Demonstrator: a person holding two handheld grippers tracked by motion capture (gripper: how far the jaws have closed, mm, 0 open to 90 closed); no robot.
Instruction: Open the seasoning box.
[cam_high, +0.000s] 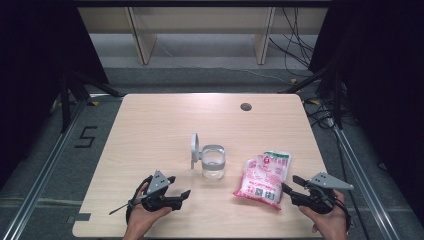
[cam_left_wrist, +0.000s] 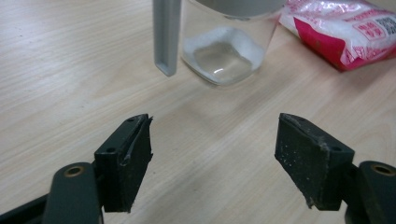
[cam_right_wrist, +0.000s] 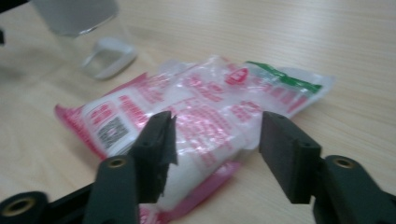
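A pink-and-white bag (cam_high: 262, 179) lay flat on the table (cam_high: 150, 125), right of centre toward the near edge, just right of a clear glass jar (cam_high: 214, 162) whose grey lid (cam_high: 194, 150) stood hinged open on its left. The right gripper (cam_high: 290, 184) sat just beside the bag's right edge, jaws released, nothing pinched; its own view was blurred and cut off the bag's near end. The left gripper (cam_high: 181, 186) rested near-left of the jar, jaws spread and empty; its view cropped the jar's top.
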